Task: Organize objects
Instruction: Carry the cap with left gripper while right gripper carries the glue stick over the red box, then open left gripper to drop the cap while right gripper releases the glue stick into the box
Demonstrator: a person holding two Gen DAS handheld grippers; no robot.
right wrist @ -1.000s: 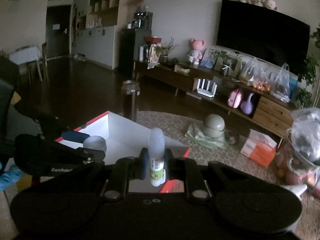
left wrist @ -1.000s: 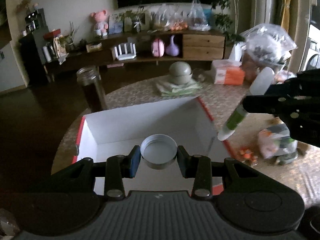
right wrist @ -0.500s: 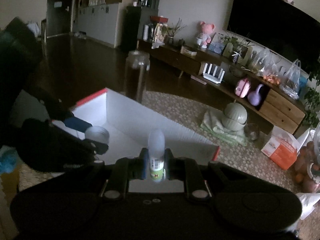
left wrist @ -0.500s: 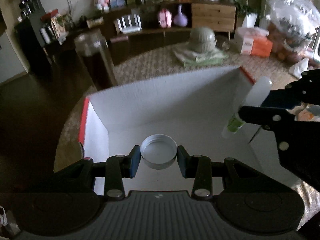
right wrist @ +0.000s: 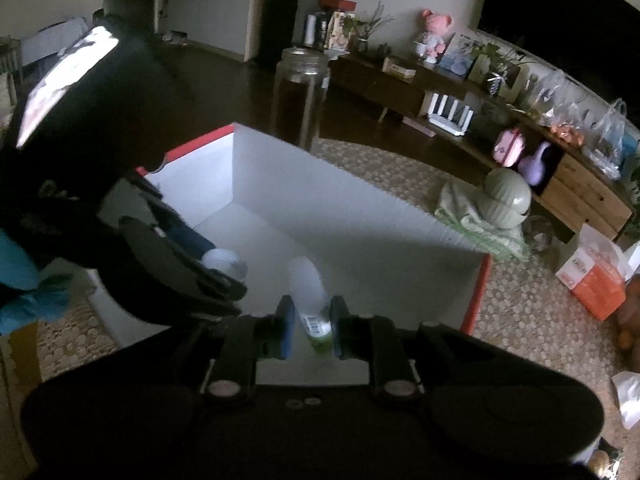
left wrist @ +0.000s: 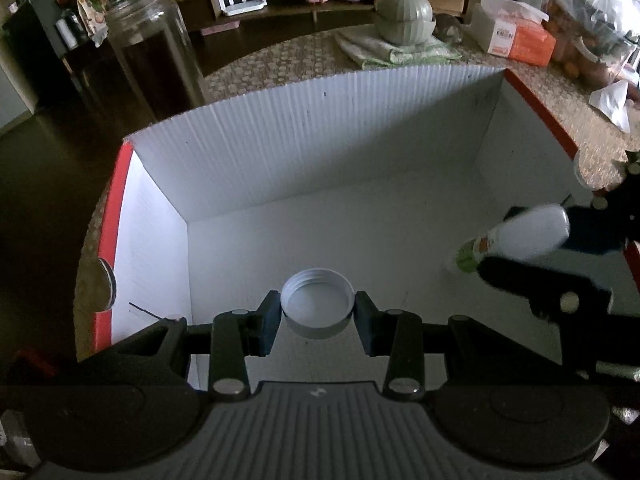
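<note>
A white cardboard box [left wrist: 320, 140] with red outer sides lies open on the round table. My left gripper [left wrist: 318, 316] is shut on a white screw cap [left wrist: 317, 304], low inside the box over its floor. My right gripper [right wrist: 312, 320] holds a small white tube with a green label [right wrist: 308, 280] between its pads, which still touch it as the jaws are opening. In the left wrist view the tube [left wrist: 532, 234] hangs tilted at the box's right side. In the right wrist view the left gripper [right wrist: 224, 268] and its cap [right wrist: 222, 260] are to the left.
A tall glass jar [left wrist: 152, 48] with dark contents stands behind the box's far left corner. Beyond the far wall are a green lidded pot [left wrist: 404, 12] on a folded cloth, an orange tissue box [left wrist: 516, 36] and a plastic bag [left wrist: 592, 20]. A patterned cover [right wrist: 520, 320] lies over the table.
Both grippers have come down from above the box rim into the box, tipping further downward. The tube has slid a little lower and tilted between the right pads. The cap stays gripped.
</note>
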